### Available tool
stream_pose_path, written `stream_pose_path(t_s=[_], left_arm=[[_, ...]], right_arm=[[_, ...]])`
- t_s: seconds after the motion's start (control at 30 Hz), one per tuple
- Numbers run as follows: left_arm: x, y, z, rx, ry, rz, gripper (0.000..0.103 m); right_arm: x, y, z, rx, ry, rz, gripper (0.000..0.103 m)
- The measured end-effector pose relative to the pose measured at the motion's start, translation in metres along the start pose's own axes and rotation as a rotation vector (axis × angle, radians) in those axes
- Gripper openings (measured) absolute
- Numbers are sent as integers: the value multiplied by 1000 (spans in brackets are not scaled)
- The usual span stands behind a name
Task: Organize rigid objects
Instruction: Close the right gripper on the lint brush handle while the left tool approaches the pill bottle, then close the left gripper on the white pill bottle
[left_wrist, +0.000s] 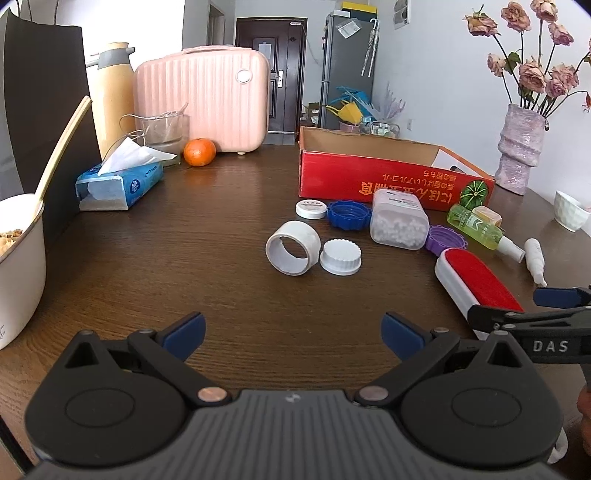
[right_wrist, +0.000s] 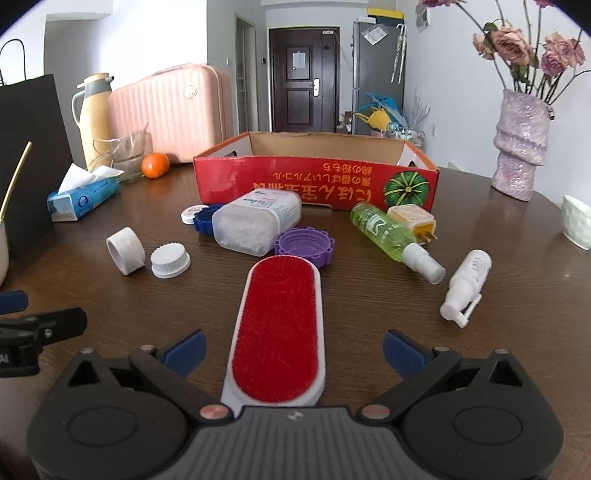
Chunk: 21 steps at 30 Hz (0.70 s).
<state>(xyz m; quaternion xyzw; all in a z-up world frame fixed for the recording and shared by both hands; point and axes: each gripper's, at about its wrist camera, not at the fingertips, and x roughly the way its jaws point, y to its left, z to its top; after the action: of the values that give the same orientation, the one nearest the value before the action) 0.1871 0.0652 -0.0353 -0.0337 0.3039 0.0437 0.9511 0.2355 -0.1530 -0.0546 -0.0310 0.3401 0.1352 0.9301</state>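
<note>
A red lint brush (right_wrist: 280, 328) with a white frame lies on the brown table, its near end between the open fingers of my right gripper (right_wrist: 293, 350); the pads do not touch it. It also shows in the left wrist view (left_wrist: 476, 280). My left gripper (left_wrist: 293, 334) is open and empty over bare table. Ahead of it lie a white tape roll (left_wrist: 291, 251) and a white ridged cap (left_wrist: 340, 256). Further back are a blue cap (left_wrist: 349, 213), a clear container of white pellets (left_wrist: 399, 223), a purple cap (right_wrist: 304, 245), a green spray bottle (right_wrist: 391, 234) and a white spray bottle (right_wrist: 467, 284).
An open red cardboard box (right_wrist: 317, 181) stands behind the objects. A pink case (left_wrist: 201, 99), an orange (left_wrist: 199, 152), a tissue pack (left_wrist: 118, 182), a yellow jug (left_wrist: 112, 96) and a white bowl (left_wrist: 20, 266) are at the left. A vase (right_wrist: 521, 144) and a white cup (right_wrist: 576, 221) stand at the right.
</note>
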Motion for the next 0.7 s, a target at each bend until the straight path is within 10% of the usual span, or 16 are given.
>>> stream_pose_path(t_s=[0.33,0.7], left_arm=[[1,-1,2,-8,1,2,103],[-4,-8,16,-8,-19,27,103]], right_arm=[[11,3,1,-18,40,19,55],[-9,-9,7,2,-41,63,55]])
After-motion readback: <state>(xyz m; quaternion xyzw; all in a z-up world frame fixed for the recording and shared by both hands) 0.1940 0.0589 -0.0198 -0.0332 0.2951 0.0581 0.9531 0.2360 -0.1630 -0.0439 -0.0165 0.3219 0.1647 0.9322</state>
